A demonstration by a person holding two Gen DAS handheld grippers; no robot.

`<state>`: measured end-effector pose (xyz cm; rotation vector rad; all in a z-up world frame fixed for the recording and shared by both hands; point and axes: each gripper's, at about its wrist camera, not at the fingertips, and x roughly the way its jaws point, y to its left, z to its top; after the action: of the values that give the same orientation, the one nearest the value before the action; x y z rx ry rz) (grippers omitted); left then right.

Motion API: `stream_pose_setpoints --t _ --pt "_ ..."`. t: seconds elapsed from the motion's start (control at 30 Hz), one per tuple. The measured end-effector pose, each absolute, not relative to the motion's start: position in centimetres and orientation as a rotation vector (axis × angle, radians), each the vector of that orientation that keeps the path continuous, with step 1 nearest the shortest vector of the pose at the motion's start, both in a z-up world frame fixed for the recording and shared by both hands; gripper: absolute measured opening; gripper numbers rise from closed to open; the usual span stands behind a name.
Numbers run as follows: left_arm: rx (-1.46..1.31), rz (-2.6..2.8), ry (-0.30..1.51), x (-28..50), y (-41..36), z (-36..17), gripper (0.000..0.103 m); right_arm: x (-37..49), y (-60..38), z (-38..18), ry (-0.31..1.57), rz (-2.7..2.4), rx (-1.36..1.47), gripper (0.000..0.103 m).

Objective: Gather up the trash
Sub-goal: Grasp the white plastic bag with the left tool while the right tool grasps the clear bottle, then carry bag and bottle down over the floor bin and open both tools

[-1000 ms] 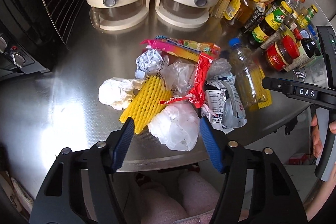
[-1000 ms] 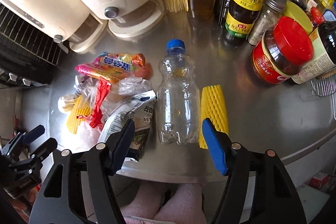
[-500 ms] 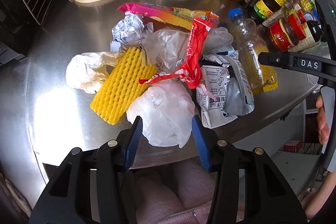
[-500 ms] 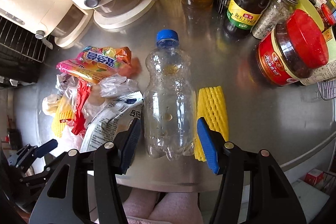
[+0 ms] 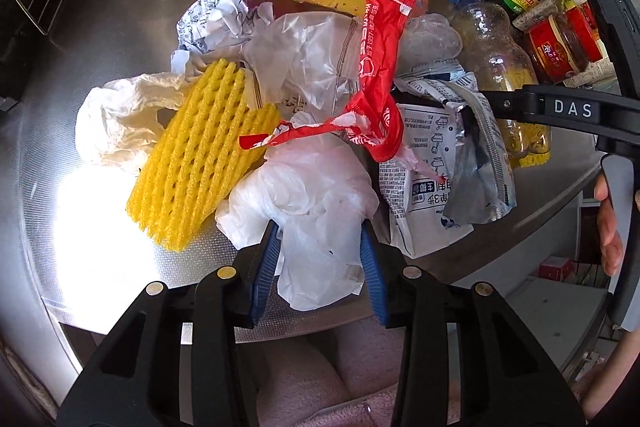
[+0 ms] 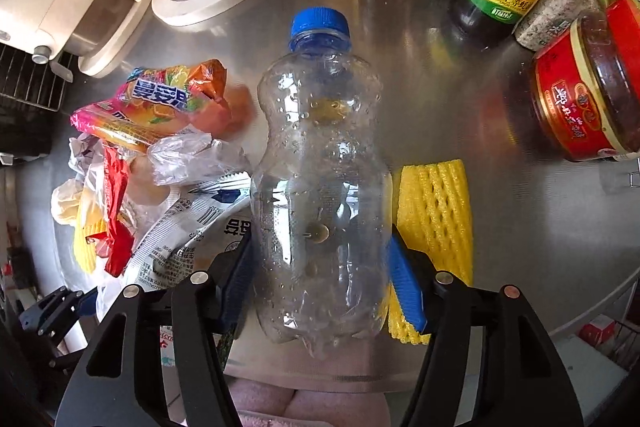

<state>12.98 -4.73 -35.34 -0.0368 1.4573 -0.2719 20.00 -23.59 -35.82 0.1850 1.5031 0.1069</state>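
We see a yellow foam net [image 5: 204,155] with a diamond mesh pattern, and a second yellow one [image 6: 436,211] with the same mesh. The crumpled plastic bag [image 5: 316,223] is translucent white. A red wrapper [image 5: 378,67] carries white lettering; the snack packet [image 6: 160,103] is pink, orange and yellow with blue-white characters. The clear bottle [image 6: 320,187] is speckled with droplets and has a blue cap [image 6: 319,21]. The pouch [image 5: 424,171] is white and silver with dark print. The table [image 5: 80,247] is brushed silver-grey. Each hand-held gripper, left [image 5: 318,243] and right [image 6: 320,259], is black with blue ribbed pads [image 5: 264,267].
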Motion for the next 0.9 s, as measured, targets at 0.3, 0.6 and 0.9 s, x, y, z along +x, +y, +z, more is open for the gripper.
stream_pose_setpoints --t 0.3,0.6,0.9 --pt "-0.027 -0.263 1.423 12.3 -4.1 -33.7 0.011 19.0 -24.0 -33.0 1.427 0.100 0.196 0.062" --pt "-0.006 -0.250 1.300 10.4 -3.8 -27.7 0.010 16.7 -24.1 -26.6 1.302 0.106 0.197 0.062" --pt "0.012 -0.250 1.191 7.9 -3.6 -22.4 0.010 12.9 -23.6 -20.9 1.199 0.151 0.186 0.062"
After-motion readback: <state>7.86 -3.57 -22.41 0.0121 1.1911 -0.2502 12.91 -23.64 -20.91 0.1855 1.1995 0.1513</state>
